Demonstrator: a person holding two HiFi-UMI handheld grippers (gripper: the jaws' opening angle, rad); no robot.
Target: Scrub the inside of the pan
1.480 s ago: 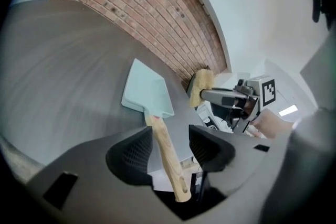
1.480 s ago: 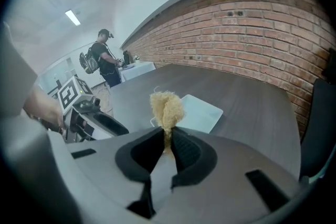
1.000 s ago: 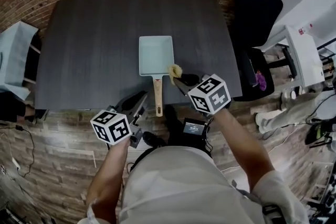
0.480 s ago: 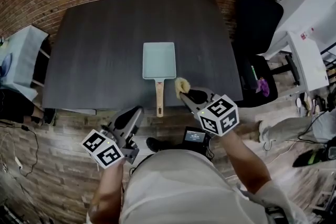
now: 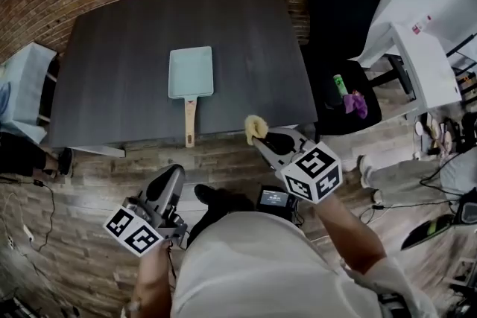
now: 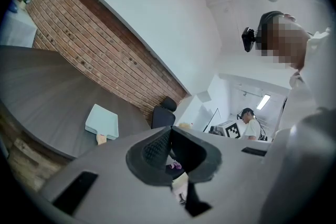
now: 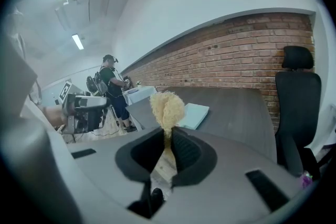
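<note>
**Scrubber gripped, pan not yet reached**

Head view: the pale blue-green rectangular pan with a wooden handle (image 5: 191, 72) lies on the dark wooden table (image 5: 112, 93), well apart from both tools. The right gripper (image 5: 258, 136) hangs just off the table's near edge on a bent arm. The left gripper (image 5: 173, 176) sits low over the floor.

Left gripper view: its jaws are together with nothing between them.

Right gripper view: its jaws pinch the base of a frayed yellow fibre scrubber (image 7: 167, 106), with the pan beyond.

This looks like the approach. Next, the scrubber should go forward and down into the pan.
</note>
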